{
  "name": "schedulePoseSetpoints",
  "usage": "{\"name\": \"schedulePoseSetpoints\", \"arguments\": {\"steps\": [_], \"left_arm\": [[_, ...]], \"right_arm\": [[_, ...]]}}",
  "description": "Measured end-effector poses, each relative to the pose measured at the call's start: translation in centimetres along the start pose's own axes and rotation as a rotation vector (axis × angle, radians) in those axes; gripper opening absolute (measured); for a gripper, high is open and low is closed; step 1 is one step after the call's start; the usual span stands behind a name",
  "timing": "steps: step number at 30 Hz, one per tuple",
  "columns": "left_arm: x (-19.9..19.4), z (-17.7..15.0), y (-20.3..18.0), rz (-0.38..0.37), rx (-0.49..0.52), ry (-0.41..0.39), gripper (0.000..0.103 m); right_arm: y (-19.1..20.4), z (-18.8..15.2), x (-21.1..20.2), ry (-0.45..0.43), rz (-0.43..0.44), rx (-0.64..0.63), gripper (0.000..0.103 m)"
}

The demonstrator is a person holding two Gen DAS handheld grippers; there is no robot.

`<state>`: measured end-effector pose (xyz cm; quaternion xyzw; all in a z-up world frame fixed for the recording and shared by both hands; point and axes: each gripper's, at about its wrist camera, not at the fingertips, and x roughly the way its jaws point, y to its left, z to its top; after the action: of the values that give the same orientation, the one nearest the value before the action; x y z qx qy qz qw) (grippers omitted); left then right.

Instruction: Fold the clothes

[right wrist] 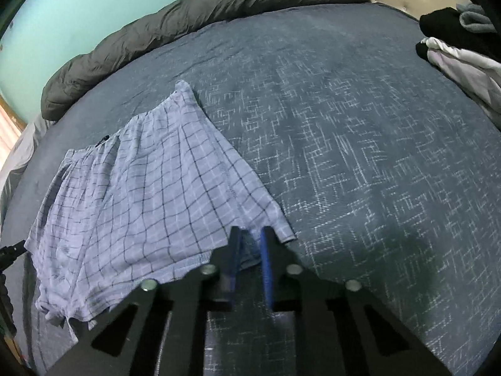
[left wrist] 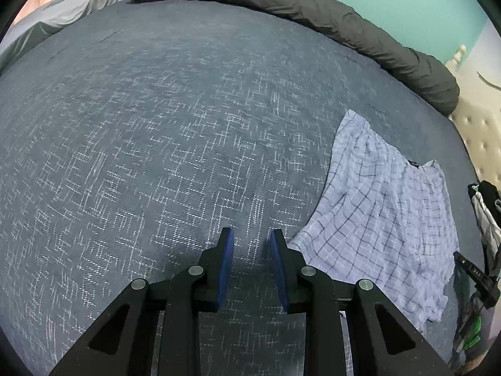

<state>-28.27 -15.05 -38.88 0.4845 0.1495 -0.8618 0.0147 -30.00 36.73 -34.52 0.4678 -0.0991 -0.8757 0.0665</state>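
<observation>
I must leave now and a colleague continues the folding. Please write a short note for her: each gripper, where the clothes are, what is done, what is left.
Left gripper: open, holding nothing, above the blue patterned bedspread.
Right gripper: jaws nearly closed at the near hem of the light checked shorts; a firm pinch cannot be confirmed.
The shorts lie spread on the bedspread, no fold visible yet.
A pile of black and white clothes waits at the bed's edge.
Left: fold the shorts, then the pile.

Pale lilac checked shorts, blue-grey white-flecked bedspread, dark grey duvet.
</observation>
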Motion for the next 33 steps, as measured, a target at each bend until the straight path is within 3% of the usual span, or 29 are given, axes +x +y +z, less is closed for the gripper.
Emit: {"name": "schedulePoseSetpoints", "arguments": {"steps": [9,17,21,30,31,33], "left_arm": [[-0.3,0.2,0.2,0.001,-0.013,-0.012,0.027],[-0.8,0.4,1.2,-0.004,-0.057,-0.028,0.027],[-0.9,0.5,1.2,-0.011,-0.064,-0.036,0.036],[0.5,0.6,-0.2,-0.071,-0.044,0.004,0.038],[0.6,0.5,-0.6,-0.07,-0.023,0.011,0.037],[0.7,0.1,-1.5,-0.062,0.021,0.023,0.015]], "right_arm": [[-1.8,0.0,-2.0,-0.067,0.041,0.056,0.005],[-3.5,0.3,-1.6,-0.063,0.056,0.112,0.005],[-3.7,0.2,-1.6,-0.065,0.054,0.119,0.005],[-3.5,0.2,-1.0,-0.052,0.068,0.133,0.005],[-3.5,0.2,-0.9,-0.051,0.07,0.135,0.005],[-3.6,0.2,-0.9,-0.05,0.074,0.139,0.005]]}}
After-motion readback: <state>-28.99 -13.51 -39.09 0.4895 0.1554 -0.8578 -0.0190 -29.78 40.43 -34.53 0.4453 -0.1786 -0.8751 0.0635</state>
